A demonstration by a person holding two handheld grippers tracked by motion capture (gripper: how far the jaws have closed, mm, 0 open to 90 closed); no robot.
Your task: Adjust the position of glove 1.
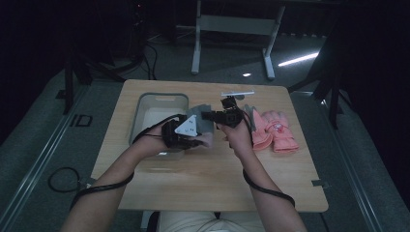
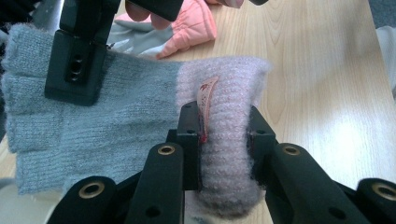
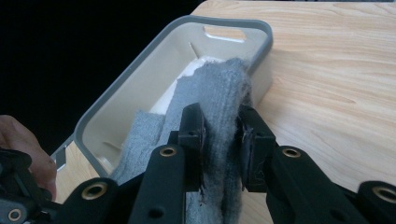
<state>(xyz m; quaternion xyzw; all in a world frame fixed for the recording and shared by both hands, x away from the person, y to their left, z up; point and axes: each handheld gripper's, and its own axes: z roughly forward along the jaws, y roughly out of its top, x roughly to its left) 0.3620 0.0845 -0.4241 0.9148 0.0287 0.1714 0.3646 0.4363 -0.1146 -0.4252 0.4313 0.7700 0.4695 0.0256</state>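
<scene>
Both tongs, left (image 2: 224, 140) and right (image 3: 222, 140), clamp the knit glove (image 2: 116, 116), hiding its pinched folds.

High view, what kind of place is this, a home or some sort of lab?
Probably a recording lab or studio, not a home. A lone wooden table stands on grey carpet amid dark surroundings, a metal equipment stand rises behind it, and cabled grippers hold a grey knit glove.

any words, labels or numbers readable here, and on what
"ID": pale marking on the floor left of the table.
Tag on the pink cuff of the grey knit glove: too blurred to read.
Patch on the pink gloves: too small to read.
</scene>
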